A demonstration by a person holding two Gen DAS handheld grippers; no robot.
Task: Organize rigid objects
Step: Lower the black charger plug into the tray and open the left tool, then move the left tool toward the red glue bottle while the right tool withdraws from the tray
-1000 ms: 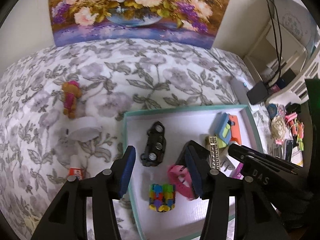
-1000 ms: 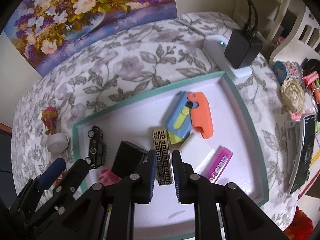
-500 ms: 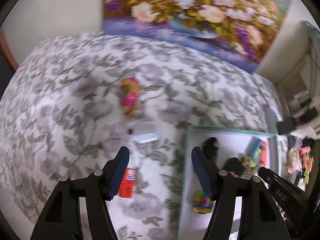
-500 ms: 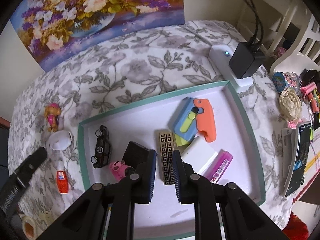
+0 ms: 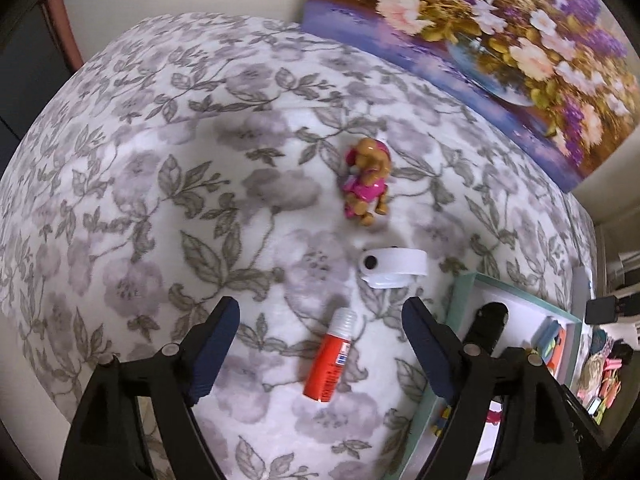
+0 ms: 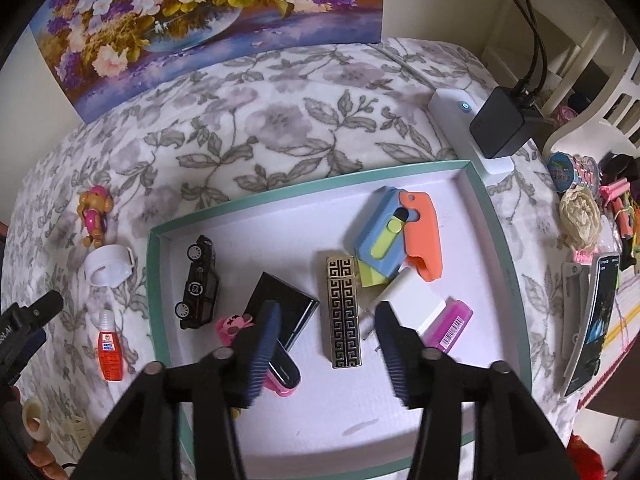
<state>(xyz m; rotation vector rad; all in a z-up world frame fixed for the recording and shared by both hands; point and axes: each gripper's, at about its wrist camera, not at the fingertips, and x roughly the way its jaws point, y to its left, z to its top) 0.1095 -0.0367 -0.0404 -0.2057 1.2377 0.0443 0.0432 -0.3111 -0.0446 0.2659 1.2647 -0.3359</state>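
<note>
My left gripper hangs over the flowered cloth, jaws opening wide. A red glue bottle lies on the cloth between its fingers, untouched. Beyond it are a white ring and a toy dog. My right gripper hovers above the teal-rimmed tray, jaws opening, with a gold patterned lighter lying below the gap, unpressed. The tray also holds a black toy car, a black box, a pink toy, a blue and orange toy and a white plug.
A white power strip with a black adapter sits at the tray's far right corner. A phone and small clutter crowd the right edge. A flower painting leans on the back wall. A tape roll lies at the near left.
The left gripper swung left off the tray to above the glue bottle and spread wider. The right gripper stayed over the tray and went from shut to open.
</note>
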